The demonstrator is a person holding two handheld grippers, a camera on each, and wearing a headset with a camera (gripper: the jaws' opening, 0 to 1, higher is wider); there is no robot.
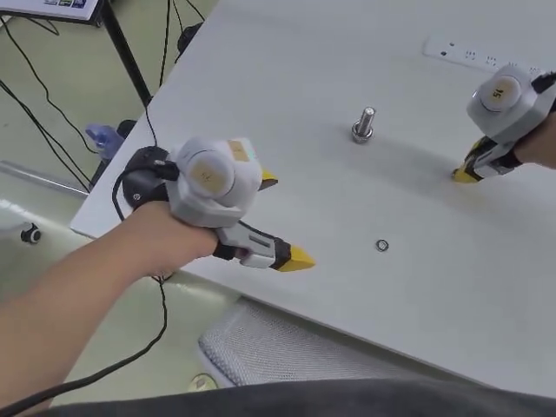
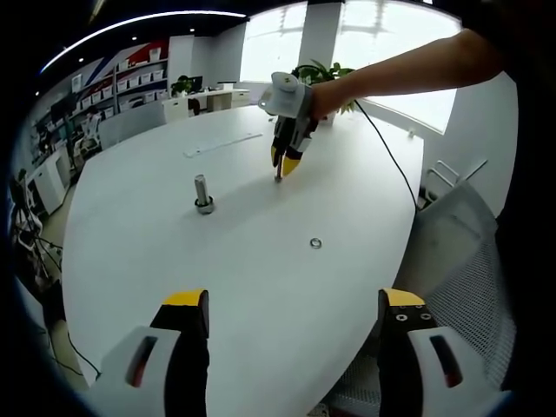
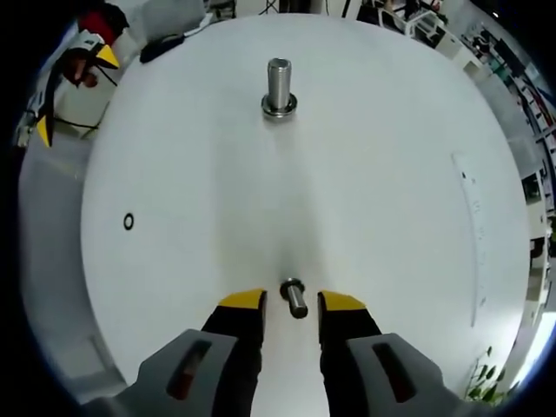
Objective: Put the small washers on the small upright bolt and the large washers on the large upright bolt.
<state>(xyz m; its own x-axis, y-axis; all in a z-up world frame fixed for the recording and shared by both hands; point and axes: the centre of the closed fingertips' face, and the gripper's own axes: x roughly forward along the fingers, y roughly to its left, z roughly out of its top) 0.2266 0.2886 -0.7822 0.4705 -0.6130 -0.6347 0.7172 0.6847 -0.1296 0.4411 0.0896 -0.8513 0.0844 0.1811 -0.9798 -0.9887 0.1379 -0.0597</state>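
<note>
The left gripper (image 1: 285,219) was spread wide and held nothing. The right gripper (image 3: 292,300) was open a little, with the small bolt (image 3: 294,294) between its jaws. One small washer (image 1: 381,245) lay on the table (image 1: 287,69), at 6 o'clock from the large bolt (image 1: 363,124). I think those jaws could bump the small bolt and tip it over.

White table (image 1: 261,78), power strip (image 1: 473,55), mesh chair (image 1: 278,347), cables (image 1: 163,306)

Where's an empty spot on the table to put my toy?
Bare table lies between the big bolt and the loose washer, and from the washer to the near edge. Crowded at the right gripper, its jaws either side of the small bolt.
</note>
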